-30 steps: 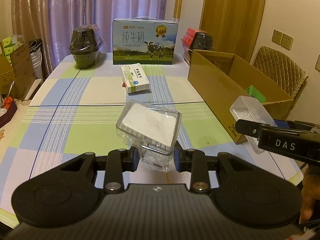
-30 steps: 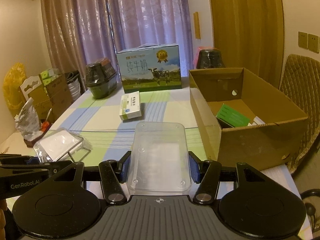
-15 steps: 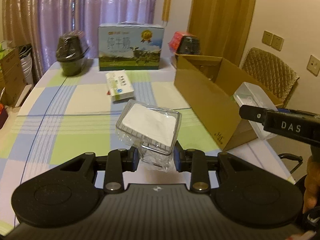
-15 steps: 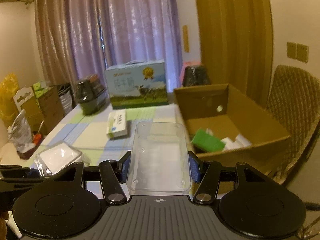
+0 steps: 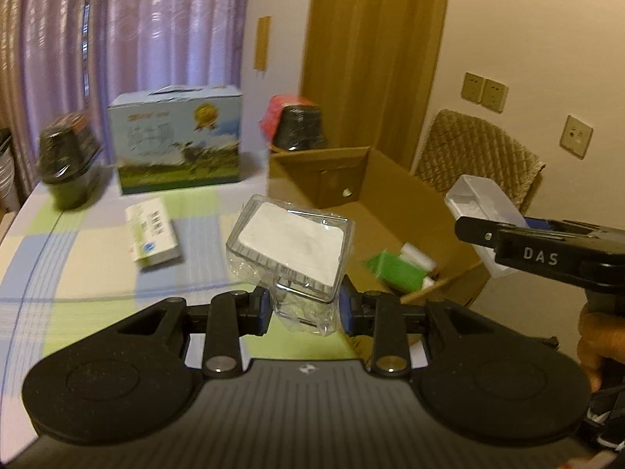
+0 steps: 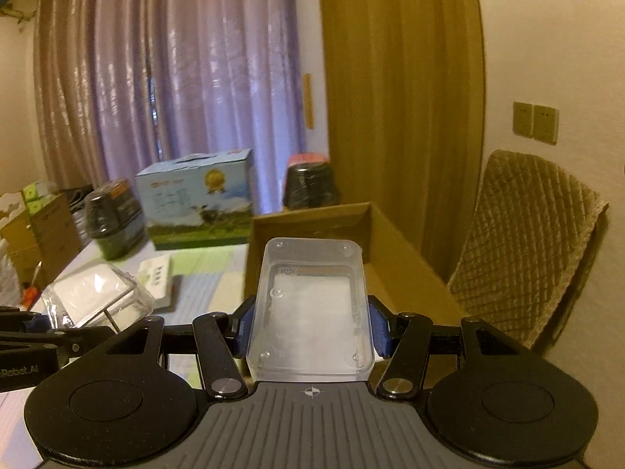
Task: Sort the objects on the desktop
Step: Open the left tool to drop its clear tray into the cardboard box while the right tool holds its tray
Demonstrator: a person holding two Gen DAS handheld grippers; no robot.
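Boxes were clamped in both: your left hand-held gripper point(image 5: 304, 308) gripped the wrapped box point(image 5: 291, 248), your right hand-held gripper point(image 6: 310, 330) the clear case point(image 6: 312, 312); you needed each low over the carton point(image 5: 410, 211) before release

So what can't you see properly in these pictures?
- Left wrist view: the printing on the blue milk carton box is blurred and unreadable.
- Right wrist view: the brown cardboard box's inside is hidden behind the clear plastic lid in the right claw.
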